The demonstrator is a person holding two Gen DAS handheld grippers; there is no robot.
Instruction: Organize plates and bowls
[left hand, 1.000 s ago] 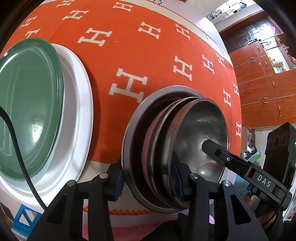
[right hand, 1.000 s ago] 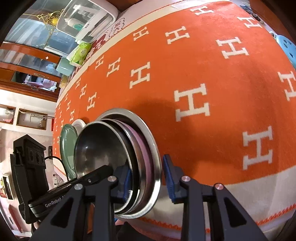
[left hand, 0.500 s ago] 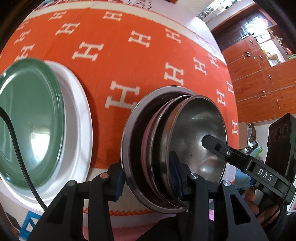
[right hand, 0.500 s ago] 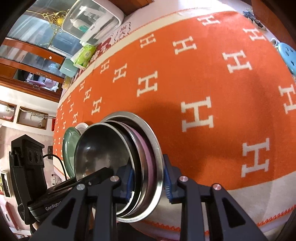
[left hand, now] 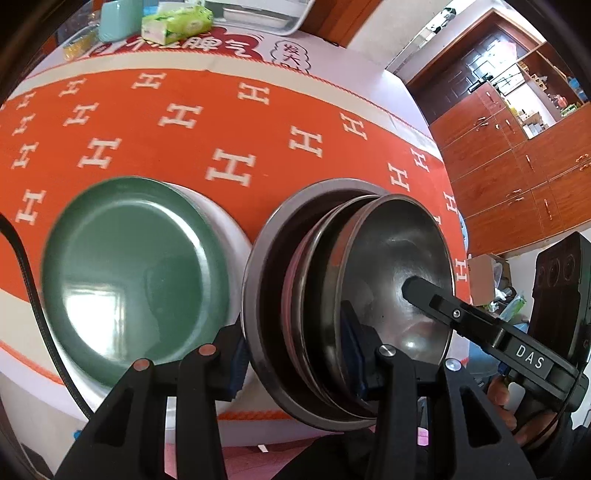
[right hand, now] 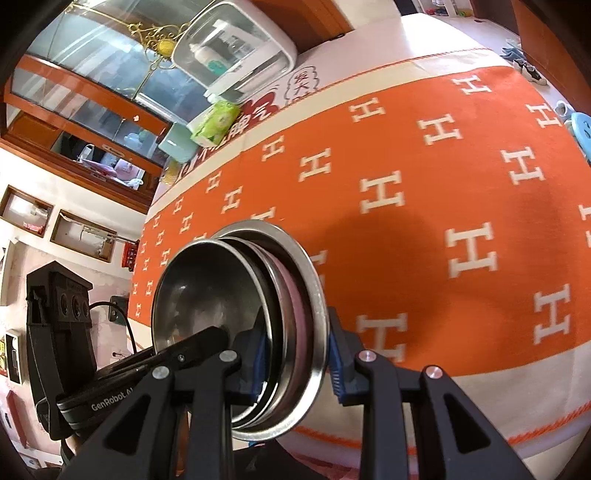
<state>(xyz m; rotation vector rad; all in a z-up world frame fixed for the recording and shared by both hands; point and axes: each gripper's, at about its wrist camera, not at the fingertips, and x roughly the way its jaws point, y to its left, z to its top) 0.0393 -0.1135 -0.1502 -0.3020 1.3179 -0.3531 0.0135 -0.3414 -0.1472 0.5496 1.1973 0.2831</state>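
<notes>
A stack of nested steel bowls with a pink one between them (left hand: 332, 288) is held off the orange cloth. My left gripper (left hand: 295, 354) is shut on the stack's near rim, and my right gripper (right hand: 295, 354) is shut on the rim of the same stack (right hand: 236, 306) from the other side. The right gripper's finger (left hand: 461, 317) reaches into the top bowl in the left wrist view. A green plate (left hand: 129, 277) lies on a white plate (left hand: 229, 229) just left of the stack.
The orange cloth with white H marks (right hand: 443, 184) covers the table. At the far edge stand a tissue pack (left hand: 177, 22), a mint container (left hand: 118, 18) and a clear lidded box (right hand: 236, 48). Wooden cabinets (left hand: 517, 166) are at the right.
Both grippers have lifted the bowl stack and tilted up, so more of the table's far edge shows. The right gripper's jaws closed onto the rim.
</notes>
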